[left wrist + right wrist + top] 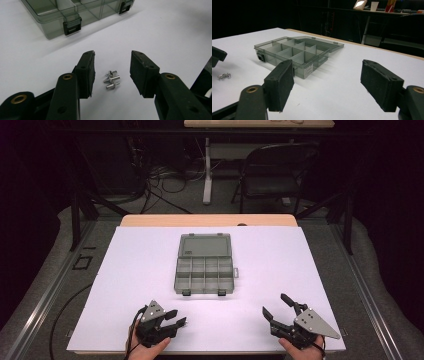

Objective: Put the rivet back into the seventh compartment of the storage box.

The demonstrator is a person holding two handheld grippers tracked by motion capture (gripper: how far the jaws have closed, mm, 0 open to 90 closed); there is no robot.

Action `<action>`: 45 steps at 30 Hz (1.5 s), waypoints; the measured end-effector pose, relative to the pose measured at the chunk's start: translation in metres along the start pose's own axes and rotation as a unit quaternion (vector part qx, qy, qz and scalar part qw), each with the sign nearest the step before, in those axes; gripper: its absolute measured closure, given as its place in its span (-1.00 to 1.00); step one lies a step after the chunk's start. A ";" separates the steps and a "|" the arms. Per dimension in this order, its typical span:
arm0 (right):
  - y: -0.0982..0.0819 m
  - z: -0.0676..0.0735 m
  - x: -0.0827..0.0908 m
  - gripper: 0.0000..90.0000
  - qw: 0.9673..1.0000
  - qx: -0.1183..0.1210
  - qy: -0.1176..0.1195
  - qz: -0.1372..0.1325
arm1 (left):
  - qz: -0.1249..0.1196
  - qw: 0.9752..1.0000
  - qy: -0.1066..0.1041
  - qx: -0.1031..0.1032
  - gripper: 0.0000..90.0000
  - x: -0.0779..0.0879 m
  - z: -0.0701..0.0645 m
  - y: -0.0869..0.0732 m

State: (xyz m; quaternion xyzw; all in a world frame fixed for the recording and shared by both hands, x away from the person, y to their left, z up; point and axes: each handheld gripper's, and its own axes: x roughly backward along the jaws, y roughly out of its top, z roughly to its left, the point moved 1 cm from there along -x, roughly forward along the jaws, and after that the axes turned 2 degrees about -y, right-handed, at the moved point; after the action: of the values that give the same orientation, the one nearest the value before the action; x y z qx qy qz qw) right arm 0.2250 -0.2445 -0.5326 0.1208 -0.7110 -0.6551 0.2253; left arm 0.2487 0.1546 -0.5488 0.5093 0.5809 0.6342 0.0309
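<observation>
A small cluster of silvery metal rivets (112, 79) lies on the white table sheet, also seen at the left of the right gripper view as rivets (224, 75). My left gripper (112, 53) straddles them, jaws open, one pad on either side and neither touching. In the high view the left gripper (180, 317) sits low at the front left. A smoky clear compartment box (205, 275) lies open at the table's middle, lid (205, 245) folded back, its compartments looking empty. My right gripper (273, 303) rests at the front right, wide open, with nothing between its jaws.
The white sheet (300, 265) covers a wooden table. Beyond the far edge stand a folding chair (275, 175), a table leg (207, 170) and floor cables. The box's black latches (72, 26) face the left gripper.
</observation>
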 end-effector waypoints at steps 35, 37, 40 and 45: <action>0.000 -0.002 0.000 -0.41 1.000 -0.004 0.006 0.000 | 0.038 0.999 0.002 0.030 0.49 -0.023 0.001 -0.009; 0.000 -0.002 0.000 -0.41 1.000 -0.004 0.006 0.001 | 0.037 0.999 0.006 0.028 0.52 -0.024 0.001 -0.010; 0.000 -0.002 0.000 -0.41 1.000 -0.003 0.007 0.000 | 0.036 0.999 0.007 0.028 0.57 -0.024 0.001 -0.010; 0.000 -0.001 0.000 -0.41 1.000 -0.003 0.006 0.000 | 0.036 0.999 0.009 0.024 0.58 -0.024 0.001 -0.010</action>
State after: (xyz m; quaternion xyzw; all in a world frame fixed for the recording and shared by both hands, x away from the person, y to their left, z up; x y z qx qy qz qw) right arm 0.2256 -0.2458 -0.5328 0.1239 -0.7075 -0.6565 0.2304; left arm 0.2552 0.1436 -0.5711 0.5248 0.5772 0.6256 -0.0090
